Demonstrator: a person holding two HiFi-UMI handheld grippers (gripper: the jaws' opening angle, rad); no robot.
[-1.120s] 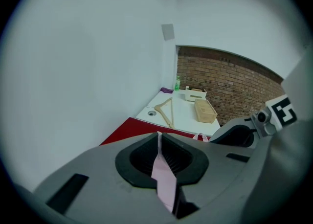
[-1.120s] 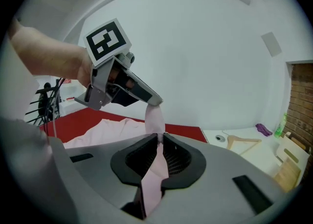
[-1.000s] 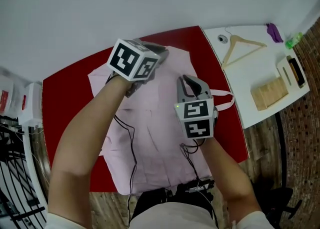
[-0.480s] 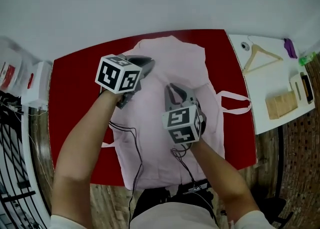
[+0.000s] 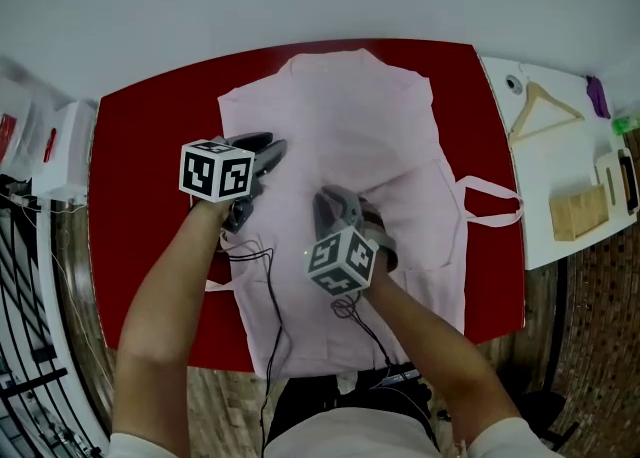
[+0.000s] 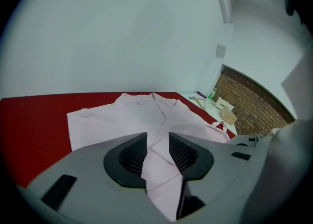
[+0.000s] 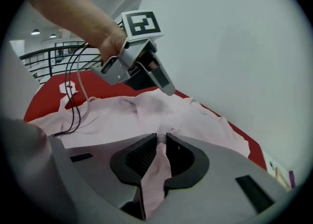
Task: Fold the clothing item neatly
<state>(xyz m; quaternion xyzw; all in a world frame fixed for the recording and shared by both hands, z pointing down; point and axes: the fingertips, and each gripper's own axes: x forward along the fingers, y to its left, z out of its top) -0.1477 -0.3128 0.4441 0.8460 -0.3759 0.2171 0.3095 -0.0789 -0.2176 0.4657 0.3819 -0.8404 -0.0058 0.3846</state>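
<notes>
**Grippers drawn back to mid-shirt, left one letting go**

Since the earlier head view, both grippers had come down the frame, from the far end of the pink shirt [image 5: 350, 111] to its middle, and the collar end now lay spread flat beyond them.

At centre left, the left gripper [image 5: 266, 148] had just been opening its jaws. They stood moderately apart, with a ridge of cloth lying loose between the pads, not pinched. The shirt lay on the red table [image 5: 140, 146]. Its long axis ran from the collar at upper centre to the hem at the bottom edge, so most of the cloth lay ahead of and to the right of those fingers.

Just right of centre, the right gripper [image 5: 336, 204] had its jaws narrow and clamped on a fold of the same shirt (the cloth rose straight up between the pads). It was the nearer one to the sleeve side at right, so any fold of that edge would likely fall to it.
</notes>
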